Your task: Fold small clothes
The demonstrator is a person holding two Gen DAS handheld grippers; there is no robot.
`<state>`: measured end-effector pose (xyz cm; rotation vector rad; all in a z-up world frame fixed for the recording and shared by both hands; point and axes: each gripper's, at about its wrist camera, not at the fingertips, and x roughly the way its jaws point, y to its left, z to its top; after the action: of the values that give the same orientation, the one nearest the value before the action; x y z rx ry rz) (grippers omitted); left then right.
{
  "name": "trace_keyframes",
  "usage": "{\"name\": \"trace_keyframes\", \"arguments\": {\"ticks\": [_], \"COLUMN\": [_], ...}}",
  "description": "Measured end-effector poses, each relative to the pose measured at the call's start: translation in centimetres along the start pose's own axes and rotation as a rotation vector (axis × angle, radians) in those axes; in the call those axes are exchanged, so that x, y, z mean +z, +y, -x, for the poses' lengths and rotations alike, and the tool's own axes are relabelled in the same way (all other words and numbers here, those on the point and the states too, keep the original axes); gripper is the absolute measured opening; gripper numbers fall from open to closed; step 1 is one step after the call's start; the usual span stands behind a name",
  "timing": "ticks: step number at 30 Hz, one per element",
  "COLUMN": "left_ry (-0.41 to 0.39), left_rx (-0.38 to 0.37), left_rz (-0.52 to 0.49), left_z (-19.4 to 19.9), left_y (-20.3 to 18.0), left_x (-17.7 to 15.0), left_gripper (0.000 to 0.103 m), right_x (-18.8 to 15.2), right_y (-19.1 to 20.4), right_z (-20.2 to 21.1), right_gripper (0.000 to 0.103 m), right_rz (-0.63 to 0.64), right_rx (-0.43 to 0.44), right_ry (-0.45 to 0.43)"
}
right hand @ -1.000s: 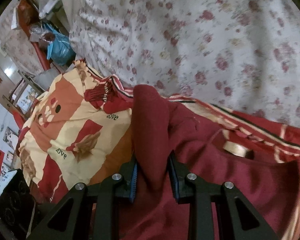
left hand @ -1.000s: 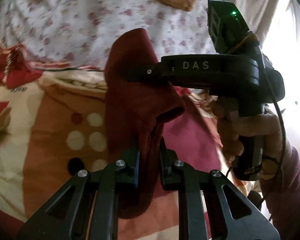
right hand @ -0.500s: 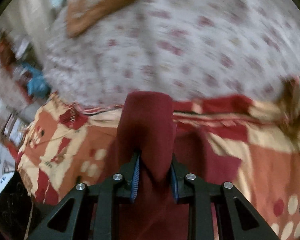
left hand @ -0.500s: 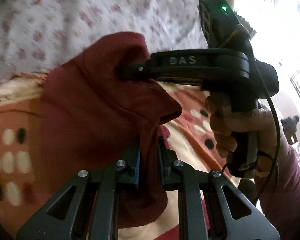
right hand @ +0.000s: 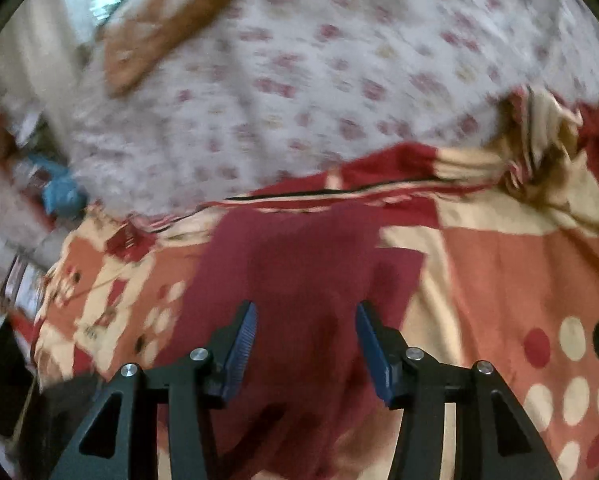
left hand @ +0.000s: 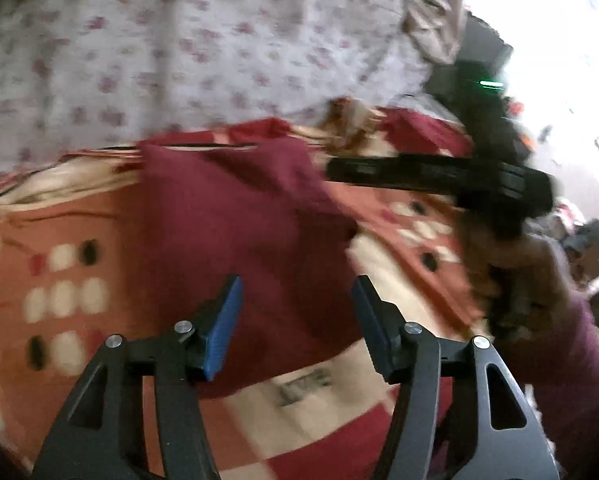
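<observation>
A dark red small garment lies flat on the patterned bedspread, and it also shows in the right wrist view. My left gripper is open and empty, just above the garment's near part. My right gripper is open and empty over the garment too. In the left wrist view the right gripper's fingers reach in from the right, at the garment's far right corner, held by a hand. Both views are blurred by motion.
The bedspread is orange, cream and red with dots. A white floral quilt lies behind the garment, also in the right wrist view. A brown-trimmed cloth sits on it. Room clutter shows at the far left.
Both grippers have opened and let go of the red garment, which now lies flat on the bedspread instead of hanging bunched between them.
</observation>
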<state>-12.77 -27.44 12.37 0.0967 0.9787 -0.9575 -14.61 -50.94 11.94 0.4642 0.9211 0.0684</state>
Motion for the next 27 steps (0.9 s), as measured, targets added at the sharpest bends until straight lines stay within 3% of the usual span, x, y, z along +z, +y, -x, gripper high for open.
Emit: {"name": "trace_keyframes", "arguments": {"ticks": [2,5,8,9,13,15,18,21,22,24,25,27], "left_ry": [0.005,0.045,0.093,0.098,0.084,0.064,0.062,0.064,0.062,0.06,0.06,0.062], "left_rx": [0.073,0.15,0.187,0.195,0.209,0.226,0.25,0.254,0.254,0.262,0.265,0.263], "left_rz": [0.03,0.074,0.108,0.109,0.08,0.052,0.025,0.045,0.052,0.047,0.041,0.04], "left_z": [-0.2,-2.2,-5.1,-4.8,-4.3,-3.9,-4.2,-4.8,-5.0,-5.2,-5.3,-5.4], "left_y": [1.3,2.7,3.6,3.6,3.0,2.6,2.3,2.7,2.8,2.8,2.8,2.8], "left_x": [-0.8,-1.9,-2.6,-3.1,-2.5,-2.2,-1.9,-2.0,-2.0,-1.9,-1.8,-1.5], "left_gripper": [0.057,0.057,0.057,0.057,0.057,0.057,0.057,0.057,0.057,0.057,0.057,0.06], "right_x": [-0.8,-2.8,-5.4,-5.9,-5.6,-4.5,-2.1,-0.2,0.3,0.9,1.1,1.5], "right_y": [2.4,4.3,3.1,2.2,0.2,0.1,-0.7,-1.9,-2.3,-3.0,-2.9,-2.0], "right_z": [0.3,-1.3,-3.8,-4.3,-2.0,-0.4,-0.2,-3.5,-5.1,-6.9,-7.1,-6.3], "right_gripper": [0.049,0.049,0.049,0.05,0.05,0.054,0.071,0.071,0.068,0.036,0.035,0.023], "right_rz": [0.081,0.16,0.238,0.235,0.082,0.044,-0.017,-0.031,-0.043,-0.052,-0.039,0.032], "right_rx": [-0.004,-0.052,-0.293,-0.313,-0.152,-0.109,-0.126,-0.152,-0.148,-0.134,-0.145,-0.182], "right_ry": [-0.005,0.055,0.104,0.11,0.078,0.014,-0.075,-0.018,0.017,0.053,0.046,0.001]}}
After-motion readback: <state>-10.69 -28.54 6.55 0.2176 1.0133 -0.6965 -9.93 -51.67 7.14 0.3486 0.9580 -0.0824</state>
